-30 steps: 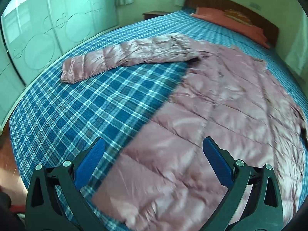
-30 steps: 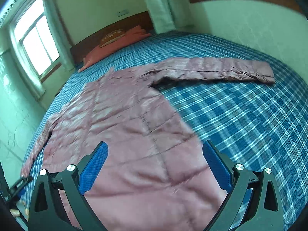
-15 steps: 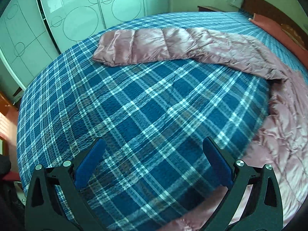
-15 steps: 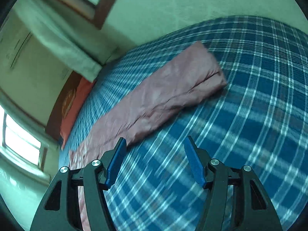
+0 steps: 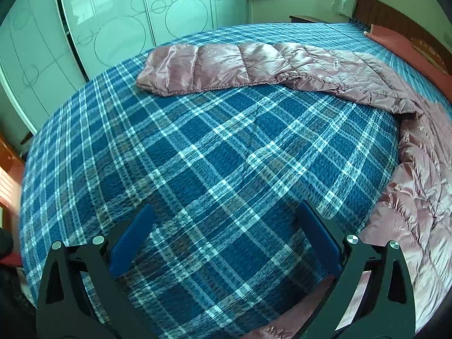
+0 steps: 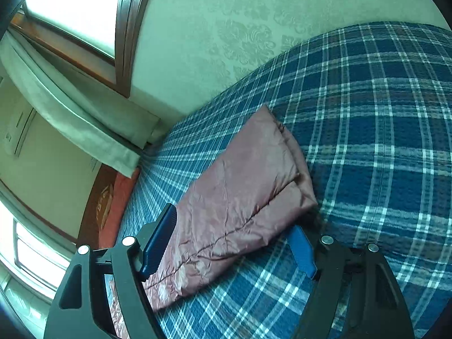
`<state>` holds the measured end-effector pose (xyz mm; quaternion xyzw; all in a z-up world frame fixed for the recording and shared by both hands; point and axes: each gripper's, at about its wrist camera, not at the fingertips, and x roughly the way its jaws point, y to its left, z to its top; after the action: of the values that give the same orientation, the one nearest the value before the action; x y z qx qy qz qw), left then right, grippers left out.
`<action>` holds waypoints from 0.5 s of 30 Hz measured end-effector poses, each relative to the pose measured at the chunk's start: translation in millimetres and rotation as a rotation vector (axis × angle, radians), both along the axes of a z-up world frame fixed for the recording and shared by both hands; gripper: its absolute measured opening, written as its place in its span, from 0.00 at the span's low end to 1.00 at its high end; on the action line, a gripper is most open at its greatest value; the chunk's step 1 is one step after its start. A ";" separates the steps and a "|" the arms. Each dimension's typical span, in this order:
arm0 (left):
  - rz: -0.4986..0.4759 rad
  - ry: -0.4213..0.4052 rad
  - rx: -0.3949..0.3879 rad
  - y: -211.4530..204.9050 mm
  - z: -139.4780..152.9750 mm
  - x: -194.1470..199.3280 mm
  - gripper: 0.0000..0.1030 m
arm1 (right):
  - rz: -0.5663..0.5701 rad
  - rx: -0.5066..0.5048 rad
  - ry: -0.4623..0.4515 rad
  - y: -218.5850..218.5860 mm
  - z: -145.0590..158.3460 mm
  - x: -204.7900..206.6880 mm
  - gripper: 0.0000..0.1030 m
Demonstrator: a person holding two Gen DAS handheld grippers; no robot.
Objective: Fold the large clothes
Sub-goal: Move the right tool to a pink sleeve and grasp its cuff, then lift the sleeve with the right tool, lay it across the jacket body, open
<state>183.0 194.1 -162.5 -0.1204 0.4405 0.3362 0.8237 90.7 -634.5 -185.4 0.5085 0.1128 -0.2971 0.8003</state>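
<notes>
A pink quilted down jacket lies flat on the bed. In the left wrist view its left sleeve (image 5: pixel 226 66) stretches across the far part of the bed and its body (image 5: pixel 423 186) fills the right edge. My left gripper (image 5: pixel 226 220) is open and empty above bare bedspread, well short of that sleeve. In the right wrist view the other sleeve (image 6: pixel 243 200) lies between the open jaws of my right gripper (image 6: pixel 234 226), with the cuff end past the fingertips. The blue pads straddle the sleeve and are not closed on it.
The bed has a blue plaid bedspread (image 5: pixel 212 155). A mirrored wardrobe (image 5: pixel 99 28) stands beyond its left side. A red pillow (image 5: pixel 409 48) and wooden headboard are at the far right. A wall and window (image 6: pixel 79 14) border the bed in the right wrist view.
Both grippers swung away from the jacket's body toward the sleeves. The right gripper narrowed somewhat and came down around the right sleeve near its cuff. The left gripper moved over bare bedspread.
</notes>
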 end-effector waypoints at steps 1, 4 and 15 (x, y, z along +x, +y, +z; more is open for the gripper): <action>-0.013 0.013 0.016 -1.5 -0.5 1.7 0.98 | -0.002 -0.009 0.014 -2.3 0.3 4.8 0.71; -0.045 0.022 0.031 -3.2 -0.2 4.7 0.98 | 0.022 -0.030 0.064 -7.3 3.0 14.1 0.44; -0.238 0.045 0.081 -4.5 -2.2 37.6 0.98 | 0.253 -0.315 0.071 57.9 87.5 77.4 0.12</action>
<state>220.7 189.6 -164.6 -0.0261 0.4560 0.2562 0.8519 168.0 -576.6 -97.9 0.3482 0.1559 -0.2260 0.8963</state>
